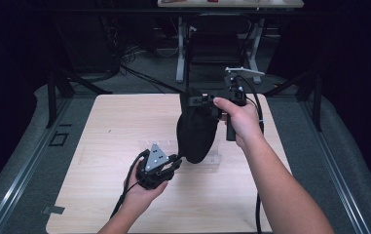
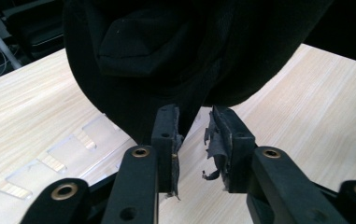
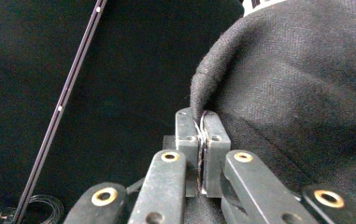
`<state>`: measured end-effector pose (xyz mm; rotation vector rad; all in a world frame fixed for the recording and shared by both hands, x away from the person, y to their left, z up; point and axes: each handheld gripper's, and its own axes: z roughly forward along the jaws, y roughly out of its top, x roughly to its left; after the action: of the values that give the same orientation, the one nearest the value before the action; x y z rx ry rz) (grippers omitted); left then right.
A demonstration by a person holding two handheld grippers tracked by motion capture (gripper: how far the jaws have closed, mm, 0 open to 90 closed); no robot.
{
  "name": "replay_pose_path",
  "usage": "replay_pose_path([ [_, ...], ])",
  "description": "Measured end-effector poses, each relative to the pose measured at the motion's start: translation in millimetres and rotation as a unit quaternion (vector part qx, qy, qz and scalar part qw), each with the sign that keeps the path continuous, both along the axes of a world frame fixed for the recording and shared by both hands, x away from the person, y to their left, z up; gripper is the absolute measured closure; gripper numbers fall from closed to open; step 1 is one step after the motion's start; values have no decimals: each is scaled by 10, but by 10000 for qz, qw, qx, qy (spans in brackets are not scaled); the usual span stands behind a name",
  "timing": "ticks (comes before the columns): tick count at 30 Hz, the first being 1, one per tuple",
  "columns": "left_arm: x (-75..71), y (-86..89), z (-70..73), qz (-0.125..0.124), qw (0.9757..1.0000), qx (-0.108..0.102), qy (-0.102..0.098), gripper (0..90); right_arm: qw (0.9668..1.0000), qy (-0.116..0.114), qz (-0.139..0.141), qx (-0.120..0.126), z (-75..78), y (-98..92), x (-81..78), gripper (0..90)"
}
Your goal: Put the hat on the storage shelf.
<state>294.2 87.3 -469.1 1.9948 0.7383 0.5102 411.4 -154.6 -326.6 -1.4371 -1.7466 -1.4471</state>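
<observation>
The right hand-held gripper is closed on the top edge of the black cloth, which hangs straight down over the counter. The left hand-held gripper, jaws apart and empty, waits just below the cloth's lower end.

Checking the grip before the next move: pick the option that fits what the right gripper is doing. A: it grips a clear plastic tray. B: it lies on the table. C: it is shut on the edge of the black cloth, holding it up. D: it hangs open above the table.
C: in the right gripper view the right gripper has its fingers pressed together on the hem of the black cloth, which hangs above the table.
</observation>
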Motion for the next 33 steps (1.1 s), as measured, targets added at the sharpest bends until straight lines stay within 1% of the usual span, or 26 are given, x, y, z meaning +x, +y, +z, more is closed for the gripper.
replay_pose_path([
  [2,13,-6,-5,19,10000,77,-28,751,10000,-6,-6,-16,2,-2,-7,884],
  [4,29,-5,-14,36,9999,106,-6,782,10000,-2,-15,-32,4,-5,-11,884],
  [6,36,-7,-19,34,9999,125,-9,792,10000,6,-26,-22,3,-2,-10,883],
  [11,19,-23,-26,7,9994,306,-150,813,10000,8,-4,-9,2,20,-15,882],
  [13,14,-26,-31,18,9993,321,-184,821,10000,5,25,-7,-2,19,-13,881],
  [16,19,-14,-35,6,9995,277,-118,823,10000,3,33,-7,-4,27,-15,879],
  [24,12,5,-46,-25,9993,315,-174,833,10000,-26,60,-3,-2,25,-20,856],
  [29,13,17,-54,-75,9992,341,-209,834,9998,-131,77,120,25,-6,-41,817],
  [31,10,23,-58,-60,9991,345,-231,837,9996,-183,37,201,45,-35,-53,810],
  [33,12,38,-62,-43,9991,351,-230,842,9995,-223,-18,208,63,-66,-67,808],
])
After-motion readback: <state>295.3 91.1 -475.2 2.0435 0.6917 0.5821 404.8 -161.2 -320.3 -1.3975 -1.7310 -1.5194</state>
